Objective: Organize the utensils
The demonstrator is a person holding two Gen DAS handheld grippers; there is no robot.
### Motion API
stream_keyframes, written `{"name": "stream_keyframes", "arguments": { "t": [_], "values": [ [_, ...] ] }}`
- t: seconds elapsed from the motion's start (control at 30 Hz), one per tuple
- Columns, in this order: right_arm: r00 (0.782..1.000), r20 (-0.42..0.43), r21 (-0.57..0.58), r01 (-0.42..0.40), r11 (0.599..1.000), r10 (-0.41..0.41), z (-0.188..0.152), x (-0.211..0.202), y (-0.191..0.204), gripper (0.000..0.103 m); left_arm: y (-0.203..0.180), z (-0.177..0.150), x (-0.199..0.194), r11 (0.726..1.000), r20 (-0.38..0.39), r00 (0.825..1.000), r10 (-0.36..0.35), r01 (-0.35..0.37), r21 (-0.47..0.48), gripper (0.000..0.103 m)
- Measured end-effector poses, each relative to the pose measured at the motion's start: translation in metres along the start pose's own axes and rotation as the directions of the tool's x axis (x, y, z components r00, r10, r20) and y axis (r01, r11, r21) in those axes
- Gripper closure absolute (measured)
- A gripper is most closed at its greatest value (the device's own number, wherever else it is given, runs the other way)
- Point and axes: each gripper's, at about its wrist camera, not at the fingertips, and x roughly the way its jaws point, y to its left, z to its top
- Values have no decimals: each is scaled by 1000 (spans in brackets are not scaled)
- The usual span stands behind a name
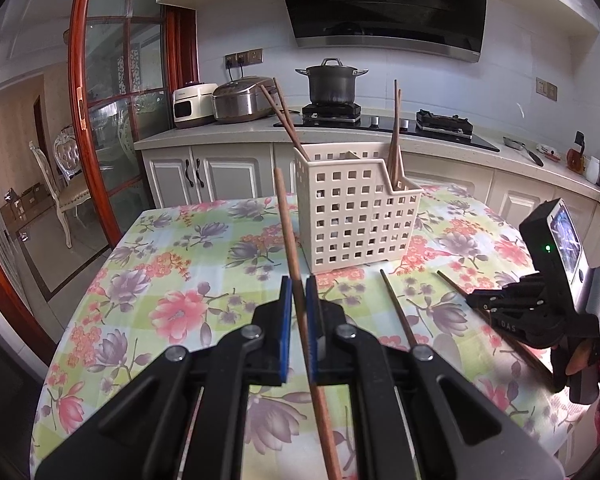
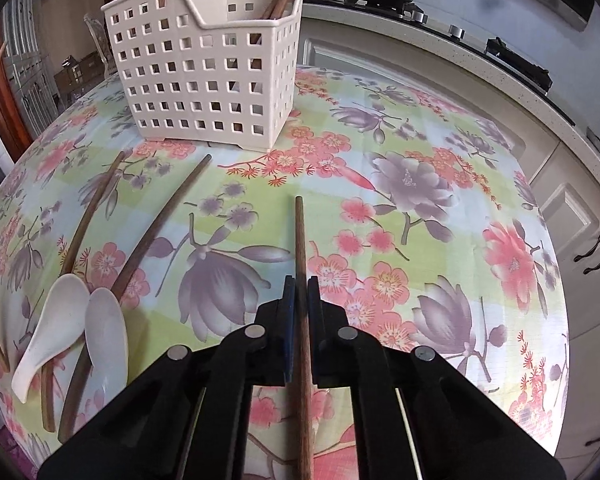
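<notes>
A cream perforated utensil basket (image 1: 360, 216) stands on the floral tablecloth (image 1: 172, 264), with several brown chopsticks (image 1: 396, 136) upright in it. My left gripper (image 1: 299, 284) is shut on a brown chopstick (image 1: 288, 224), held above the table and pointing up toward the basket. My right gripper (image 2: 300, 286) is shut on another brown chopstick (image 2: 300, 240), low over the cloth; the right gripper also shows in the left wrist view (image 1: 476, 300). The basket (image 2: 208, 64) stands ahead of it. Loose chopsticks (image 2: 160, 220) and two white spoons (image 2: 64, 320) lie at the left.
Two more chopsticks (image 1: 400, 312) lie on the cloth between the grippers. Behind the table runs a kitchen counter (image 1: 220, 132) with a rice cooker (image 1: 240, 100), a pot (image 1: 332, 82) on the hob, and cabinets. A wood-framed glass door (image 1: 100, 120) is at the left.
</notes>
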Motion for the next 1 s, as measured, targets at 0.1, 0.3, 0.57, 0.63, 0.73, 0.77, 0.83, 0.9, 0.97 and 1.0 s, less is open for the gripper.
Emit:
{"name": "stream_keyframes", "arguments": {
  "t": [0.1, 0.3, 0.57, 0.63, 0.73, 0.77, 0.83, 0.9, 0.97, 1.0],
  "values": [
    [999, 47, 26, -27, 999, 25, -2, -12, 0, 98, 0, 0, 0, 1000, -1, 1000, -1, 1, -2, 96],
    [982, 182, 56, -62, 997, 50, 0, -52, 0, 98, 1, 1, -4, 1000, 9, 1000, -5, 5, -3, 96],
    [935, 350, 59, -78, 995, 53, 0, -110, 7, 98, 0, 5, -14, 1000, 33, 999, -6, 5, 5, 96],
    [923, 382, 49, -77, 996, 52, 0, -121, 11, 98, -1, 5, -16, 1000, 37, 999, -6, 6, 9, 96],
    [906, 421, 36, -69, 997, 47, -1, -136, 15, 98, -3, 6, -19, 1000, 47, 999, -6, 5, 12, 96],
    [900, 433, 34, -69, 997, 48, -1, -140, 16, 98, -3, 7, -21, 1000, 53, 999, -4, 3, 12, 96],
    [885, 463, 31, -71, 997, 49, -1, -149, 18, 98, -3, 10, -25, 1000, 69, 998, -2, 1, 11, 97],
    [871, 489, 27, -65, 998, 43, 1, -157, 19, 98, -3, 13, -29, 1000, 84, 996, 0, -1, 13, 97],
    [859, 511, 24, -56, 998, 36, 3, -162, 21, 98, -4, 16, -31, 1000, 98, 995, 1, -2, 15, 97],
    [854, 519, 23, -56, 998, 36, 4, -164, 21, 98, -4, 18, -32, 1000, 103, 995, 0, -2, 15, 97]
  ]
}}
